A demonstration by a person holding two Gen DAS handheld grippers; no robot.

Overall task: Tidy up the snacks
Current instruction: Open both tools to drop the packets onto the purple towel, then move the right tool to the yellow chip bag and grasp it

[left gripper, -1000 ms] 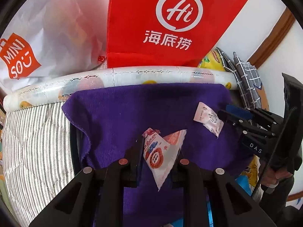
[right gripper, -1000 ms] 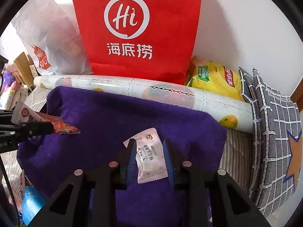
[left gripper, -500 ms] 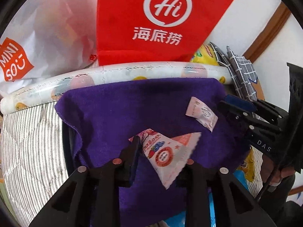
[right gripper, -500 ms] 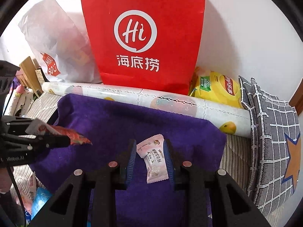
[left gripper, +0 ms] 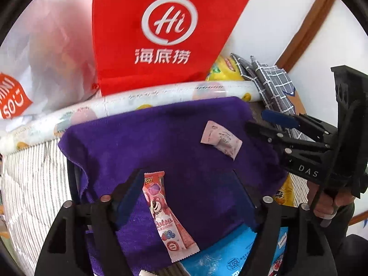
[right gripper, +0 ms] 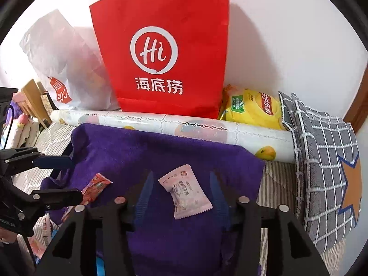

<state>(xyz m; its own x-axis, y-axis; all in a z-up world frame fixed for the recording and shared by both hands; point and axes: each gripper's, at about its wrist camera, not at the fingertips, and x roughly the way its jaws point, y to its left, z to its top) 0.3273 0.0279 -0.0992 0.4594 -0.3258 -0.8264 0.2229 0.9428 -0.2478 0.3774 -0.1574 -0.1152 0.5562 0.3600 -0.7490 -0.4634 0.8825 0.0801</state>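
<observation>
Seen from the left wrist, the left gripper (left gripper: 186, 193) is spreading wide, its left pad beside the red snack stick (left gripper: 166, 216) lying on the purple towel (left gripper: 161, 138), while the right wrist shows the right gripper (right gripper: 181, 191) opening around the untouched pink packet (right gripper: 185, 194).

Before me I read "Hi" above 海底捞 on the tall red paper bag (right gripper: 165, 53), "MINI SO" on the white plastic bag's red patch (left gripper: 11, 99), "DAS" on my black right gripper (left gripper: 264, 124), and "TOY" on the long pink snack wrapper (left gripper: 163, 209).
</observation>
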